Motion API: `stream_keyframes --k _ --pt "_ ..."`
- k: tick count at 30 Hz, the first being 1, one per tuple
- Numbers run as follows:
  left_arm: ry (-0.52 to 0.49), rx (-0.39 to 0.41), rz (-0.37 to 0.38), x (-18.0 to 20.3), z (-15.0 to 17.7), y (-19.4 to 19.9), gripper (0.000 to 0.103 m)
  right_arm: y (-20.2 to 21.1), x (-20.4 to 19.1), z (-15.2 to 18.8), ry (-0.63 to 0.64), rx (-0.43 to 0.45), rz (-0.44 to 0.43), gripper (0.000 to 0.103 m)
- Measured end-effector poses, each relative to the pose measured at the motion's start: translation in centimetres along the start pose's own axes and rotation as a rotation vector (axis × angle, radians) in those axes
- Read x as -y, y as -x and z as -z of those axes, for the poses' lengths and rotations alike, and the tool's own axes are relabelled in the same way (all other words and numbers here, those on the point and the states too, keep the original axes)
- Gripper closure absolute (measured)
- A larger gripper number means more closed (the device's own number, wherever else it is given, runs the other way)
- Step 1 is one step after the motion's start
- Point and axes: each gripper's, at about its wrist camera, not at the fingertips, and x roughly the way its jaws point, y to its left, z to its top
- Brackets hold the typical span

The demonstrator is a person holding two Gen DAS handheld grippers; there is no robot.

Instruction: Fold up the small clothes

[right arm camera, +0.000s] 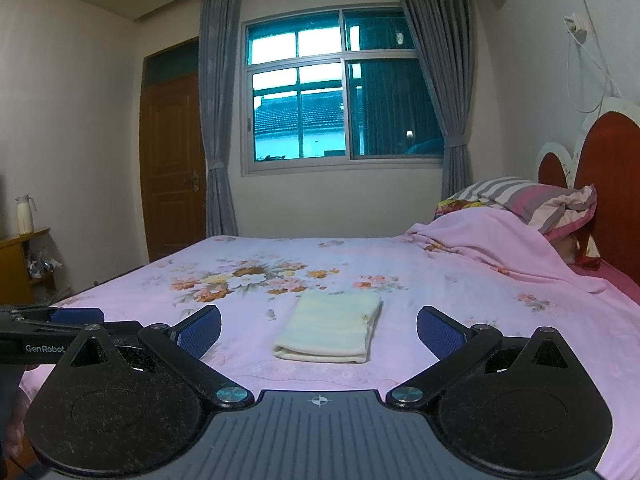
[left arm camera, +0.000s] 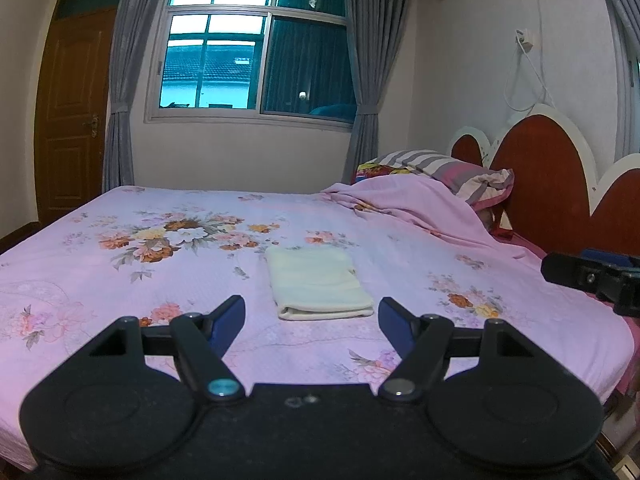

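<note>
A small cream-white garment (left arm camera: 318,282) lies folded into a flat rectangle on the pink floral bed sheet (left arm camera: 120,280); it also shows in the right wrist view (right arm camera: 334,328). My left gripper (left arm camera: 311,320) is open and empty, held above the bed just short of the garment's near edge. My right gripper (right arm camera: 319,332) is open and empty, also just short of the garment. The right gripper shows at the right edge of the left wrist view (left arm camera: 592,276). The left gripper shows at the left edge of the right wrist view (right arm camera: 60,326).
A pink blanket (left arm camera: 412,208) and striped pillows (left arm camera: 448,168) are heaped at the red headboard (left arm camera: 540,176) on the right. A window (left arm camera: 256,40) with grey curtains and a wooden door (left arm camera: 72,120) stand behind the bed. A side table with a jug (right arm camera: 24,216) stands at the left.
</note>
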Motion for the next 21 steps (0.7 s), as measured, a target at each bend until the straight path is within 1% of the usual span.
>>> stream_keyframes --k 21 --pt "0.001 0.004 0.004 0.11 -0.11 -0.10 0.030 0.00 0.17 0.05 0.001 -0.002 -0.001 0.000"
